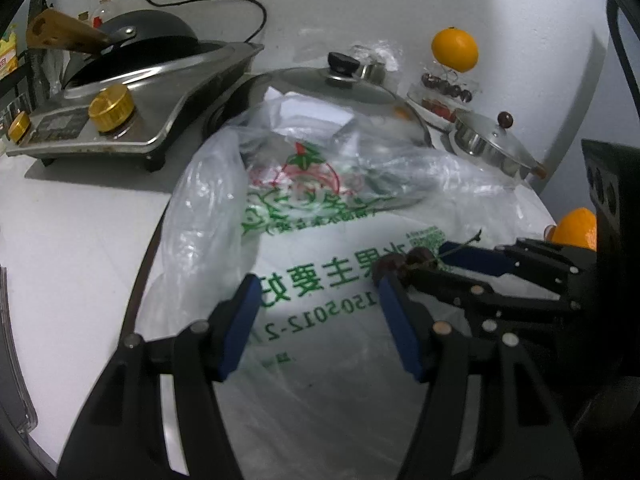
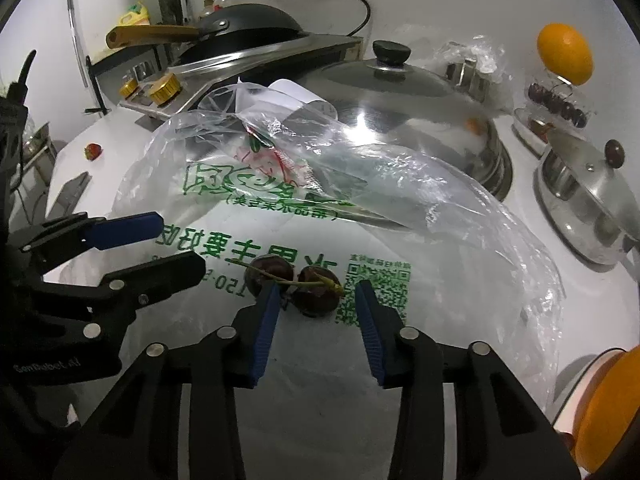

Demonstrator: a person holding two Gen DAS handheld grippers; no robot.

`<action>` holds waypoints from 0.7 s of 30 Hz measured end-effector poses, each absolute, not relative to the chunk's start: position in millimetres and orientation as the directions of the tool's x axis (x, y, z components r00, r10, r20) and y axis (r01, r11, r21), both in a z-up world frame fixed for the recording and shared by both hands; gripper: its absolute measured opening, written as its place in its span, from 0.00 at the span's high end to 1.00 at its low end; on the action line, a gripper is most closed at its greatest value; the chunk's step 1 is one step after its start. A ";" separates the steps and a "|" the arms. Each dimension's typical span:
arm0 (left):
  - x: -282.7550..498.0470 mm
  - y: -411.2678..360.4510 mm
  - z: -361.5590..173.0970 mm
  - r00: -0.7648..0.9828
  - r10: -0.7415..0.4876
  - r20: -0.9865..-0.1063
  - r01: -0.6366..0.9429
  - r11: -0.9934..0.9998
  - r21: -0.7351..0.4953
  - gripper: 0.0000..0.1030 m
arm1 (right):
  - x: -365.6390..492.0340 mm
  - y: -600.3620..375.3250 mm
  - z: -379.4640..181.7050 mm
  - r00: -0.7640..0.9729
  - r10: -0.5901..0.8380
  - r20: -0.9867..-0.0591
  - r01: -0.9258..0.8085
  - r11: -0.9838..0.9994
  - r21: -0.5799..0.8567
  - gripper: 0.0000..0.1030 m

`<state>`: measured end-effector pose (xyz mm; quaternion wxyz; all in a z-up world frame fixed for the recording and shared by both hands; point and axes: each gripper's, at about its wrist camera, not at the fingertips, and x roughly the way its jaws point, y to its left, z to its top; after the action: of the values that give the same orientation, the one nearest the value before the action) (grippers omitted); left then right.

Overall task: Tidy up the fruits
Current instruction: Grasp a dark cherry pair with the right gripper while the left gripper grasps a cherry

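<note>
Two dark cherries joined by stems lie on a clear plastic bag printed in green. My right gripper stands open around them, one cherry between the blue pads and the other by the left pad, with a gap still showing at the right pad. In the left wrist view the cherries sit at the tips of the right gripper. My left gripper hangs open over the bag with nothing between its fingers, just left of the cherries. It also shows as the left gripper in the right wrist view.
A tiered stand at the back right carries an orange, cherries and strawberries. Another orange lies near right. One strawberry lies on the counter. A large pot lid, a small lidded pot and a stove with wok stand behind.
</note>
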<state>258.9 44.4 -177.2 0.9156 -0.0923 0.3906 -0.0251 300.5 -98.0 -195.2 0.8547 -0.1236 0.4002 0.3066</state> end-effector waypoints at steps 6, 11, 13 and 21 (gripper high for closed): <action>259.9 43.1 -175.3 0.694 -0.115 -0.711 -0.020 0.984 -0.179 0.39 | 304.0 -99.6 -195.3 0.461 0.448 -0.766 -0.629 0.774 0.073 0.68; 260.7 41.8 -174.6 0.691 -0.109 -0.715 -0.021 0.985 -0.171 0.39 | 308.1 -101.8 -199.1 0.436 0.458 -0.774 -0.623 0.775 0.108 0.68; 261.3 39.9 -174.8 0.687 -0.108 -0.718 -0.017 0.986 -0.165 0.39 | 307.3 -101.1 -199.3 0.438 0.458 -0.773 -0.626 0.773 0.103 0.68; 270.1 22.8 -173.7 0.670 -0.114 -0.734 0.032 0.992 -0.124 0.39 | 297.5 -115.0 -187.1 0.480 0.452 -0.752 -0.622 0.780 0.071 0.73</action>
<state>270.1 22.8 -173.7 0.9123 -0.0506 0.4044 -0.0398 297.5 -115.0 -187.1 0.8538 -0.1062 0.4011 0.3144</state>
